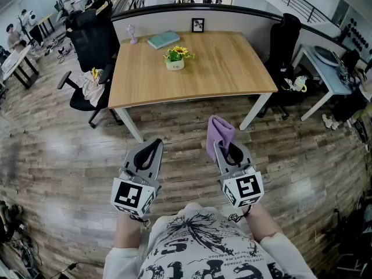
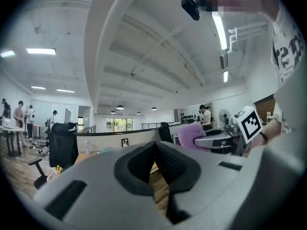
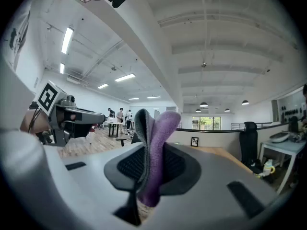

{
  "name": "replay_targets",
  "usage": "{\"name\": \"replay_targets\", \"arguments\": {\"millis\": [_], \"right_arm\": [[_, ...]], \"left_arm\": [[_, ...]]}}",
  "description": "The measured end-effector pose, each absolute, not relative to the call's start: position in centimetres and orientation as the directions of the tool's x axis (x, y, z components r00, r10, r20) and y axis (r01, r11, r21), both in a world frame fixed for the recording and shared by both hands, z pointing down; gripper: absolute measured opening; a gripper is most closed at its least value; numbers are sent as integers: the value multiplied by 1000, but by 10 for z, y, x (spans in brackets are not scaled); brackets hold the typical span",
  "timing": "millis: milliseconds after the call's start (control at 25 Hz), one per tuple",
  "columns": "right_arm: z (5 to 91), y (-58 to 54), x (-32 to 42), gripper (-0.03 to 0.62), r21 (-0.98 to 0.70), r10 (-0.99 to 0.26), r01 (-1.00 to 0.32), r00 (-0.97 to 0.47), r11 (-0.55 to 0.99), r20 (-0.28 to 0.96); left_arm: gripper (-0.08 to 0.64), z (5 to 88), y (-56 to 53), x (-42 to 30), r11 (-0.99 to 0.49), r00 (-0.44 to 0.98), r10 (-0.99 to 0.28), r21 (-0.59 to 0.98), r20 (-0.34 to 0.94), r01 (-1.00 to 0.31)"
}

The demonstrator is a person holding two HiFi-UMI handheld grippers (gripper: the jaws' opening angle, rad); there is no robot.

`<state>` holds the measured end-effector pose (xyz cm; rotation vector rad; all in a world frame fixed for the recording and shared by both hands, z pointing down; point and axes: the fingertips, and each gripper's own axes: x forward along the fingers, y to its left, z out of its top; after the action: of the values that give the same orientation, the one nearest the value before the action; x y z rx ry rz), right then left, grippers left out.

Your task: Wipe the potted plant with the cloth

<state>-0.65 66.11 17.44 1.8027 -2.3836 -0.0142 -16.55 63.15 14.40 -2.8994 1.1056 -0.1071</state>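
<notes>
1. A wooden surface [image 1: 232,68] on white legs stands against a low partition.
2. A teal book [image 1: 163,39] lies near its far edge, beside a small framed picture [image 1: 197,25].
3. A black office chair [image 1: 90,39] stands at its left end, another [image 1: 283,39] at its right.
4. The floor [image 1: 58,156] is of wood planks.
</notes>
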Motion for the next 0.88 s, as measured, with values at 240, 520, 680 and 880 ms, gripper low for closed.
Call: {"name": "replay_targets", "arguments": {"millis": [240,520,680,880], "right_arm": [[173,659,-11,66,100,-959,-957,-262,272,108],[176,660,-29,71,74,-953,-954,-281,289,111],[182,658,-37,72,80,-955,-956,-272,282,118],[195,643,-44,72,65,-949,-953,-284,295,134]], "left_arm": [[5,145,627,-171,-745,743,-667,-55,50,-665],[5,148,625,-185,-752,750,-659,-39,50,-658],[5,156,626,-192,-758,756,-652,-28,55,-652],[8,168,617,-203,-743,740,-669,-31,63,-669]]}}
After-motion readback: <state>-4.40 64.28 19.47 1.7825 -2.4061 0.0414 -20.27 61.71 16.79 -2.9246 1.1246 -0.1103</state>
